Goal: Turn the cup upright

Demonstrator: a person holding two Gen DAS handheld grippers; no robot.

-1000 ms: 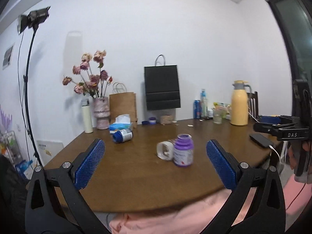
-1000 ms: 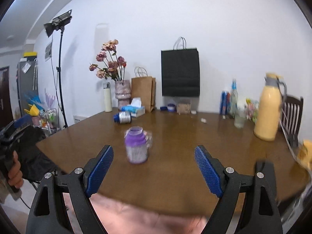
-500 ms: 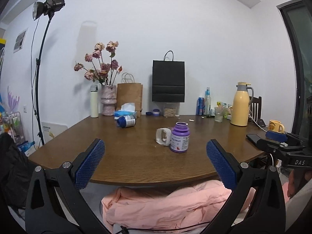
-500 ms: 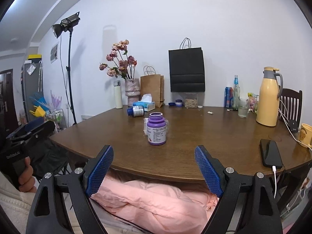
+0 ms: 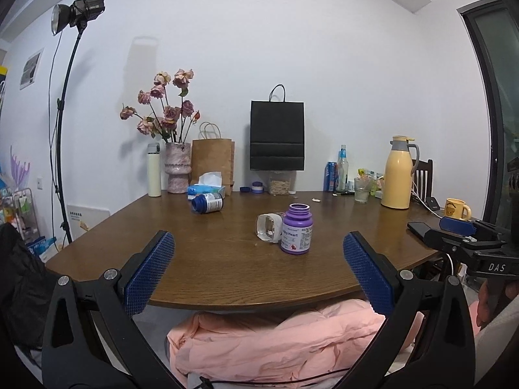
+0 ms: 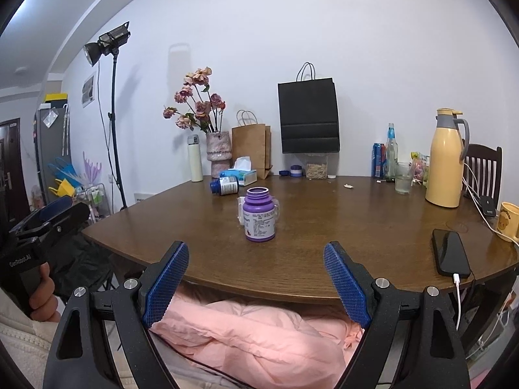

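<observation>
The clear cup (image 5: 268, 227) lies on its side near the middle of the tabletop (image 5: 211, 259), mouth turned toward the near left edge, touching or just beside an upright purple bottle (image 5: 296, 229) that half hides it from the right wrist view. Both the left gripper (image 5: 256, 270) and right gripper (image 6: 254, 285) hang off the near edge, jaws spread wide and holding nothing, probably lined up for a reach; the cup is not yet upright.

Both wrist cameras look level across the table (image 5: 227, 269) from beyond its near edge. They share the purple bottle (image 5: 296, 229) at twelve o'clock.
</observation>
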